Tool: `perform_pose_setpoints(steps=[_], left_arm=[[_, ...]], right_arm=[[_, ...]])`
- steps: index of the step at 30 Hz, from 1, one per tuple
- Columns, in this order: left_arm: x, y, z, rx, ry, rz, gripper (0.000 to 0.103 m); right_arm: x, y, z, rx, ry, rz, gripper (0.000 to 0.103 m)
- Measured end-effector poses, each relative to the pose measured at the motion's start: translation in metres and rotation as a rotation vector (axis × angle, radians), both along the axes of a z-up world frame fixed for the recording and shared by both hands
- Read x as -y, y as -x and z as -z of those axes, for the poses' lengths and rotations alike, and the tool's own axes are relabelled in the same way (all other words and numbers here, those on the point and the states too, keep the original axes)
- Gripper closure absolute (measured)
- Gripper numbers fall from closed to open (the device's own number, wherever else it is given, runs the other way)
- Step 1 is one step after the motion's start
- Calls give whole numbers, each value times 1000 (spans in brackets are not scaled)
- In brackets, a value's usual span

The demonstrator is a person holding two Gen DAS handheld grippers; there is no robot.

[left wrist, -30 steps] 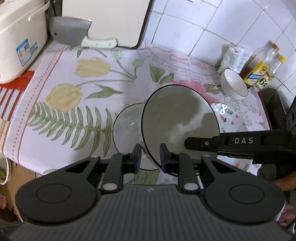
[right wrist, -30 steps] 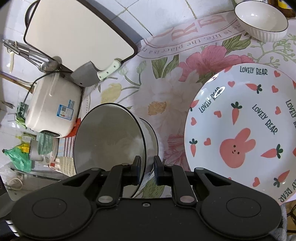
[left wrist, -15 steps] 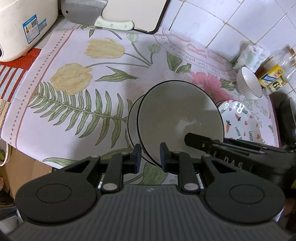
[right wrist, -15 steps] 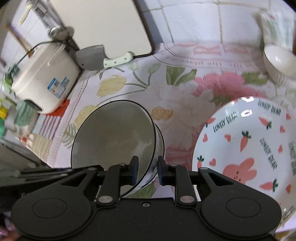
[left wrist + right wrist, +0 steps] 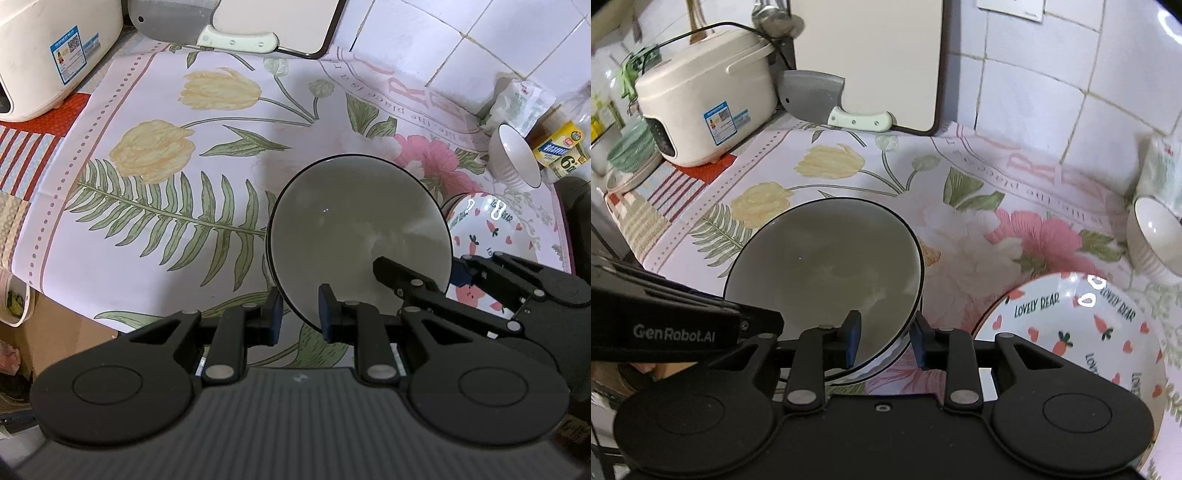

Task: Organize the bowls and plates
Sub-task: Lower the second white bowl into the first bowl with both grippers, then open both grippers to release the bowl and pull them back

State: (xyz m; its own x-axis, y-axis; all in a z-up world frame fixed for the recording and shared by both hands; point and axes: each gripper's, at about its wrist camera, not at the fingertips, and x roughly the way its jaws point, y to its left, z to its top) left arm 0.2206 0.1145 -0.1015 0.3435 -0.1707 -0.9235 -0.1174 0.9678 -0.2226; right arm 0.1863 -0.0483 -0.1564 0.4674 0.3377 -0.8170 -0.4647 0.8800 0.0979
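Note:
A white bowl with a black rim (image 5: 354,236) sits nested in a second like bowl (image 5: 886,363) on the flowered cloth; the lower one shows only as a sliver. My left gripper (image 5: 299,314) is open, its fingers either side of the near rim. My right gripper (image 5: 884,341) is open too, astride the bowl's (image 5: 823,266) right rim. The bear-and-carrot plate (image 5: 1082,332) lies to the right, also in the left wrist view (image 5: 480,236). A small white ribbed bowl (image 5: 1156,236) stands at the far right by the wall, also in the left wrist view (image 5: 515,158).
A rice cooker (image 5: 701,114) stands at the back left. A cleaver (image 5: 827,99) and a cutting board (image 5: 871,59) lean on the tiled wall. Bottles (image 5: 561,147) and a bag (image 5: 517,103) crowd the right corner. The cloth's front edge (image 5: 74,306) overhangs the counter.
The upper bowl has come down from its tilt into the lower bowl. The right gripper's fingers have opened off its rim. Both grippers have swung left.

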Motion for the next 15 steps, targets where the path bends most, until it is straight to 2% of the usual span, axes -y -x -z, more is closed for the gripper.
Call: perform_pose_setpoints(steps=[3,7,11,15], left_arm=[[-1,-2,4,-15,-6,-3,85],[-3,-3,4,-16,-5,-3,84],[-5,-4,5,-20,2,-20,84],[-6,-1,3,11,-10,-50,85]], right_arm=[[-3,-1,-1,13,25,-5,68],[-10,-4,0,43,88,-26,63],[-6,-6,3,39,64,-38,63],[-2,-4,9,58,39,-46,63]])
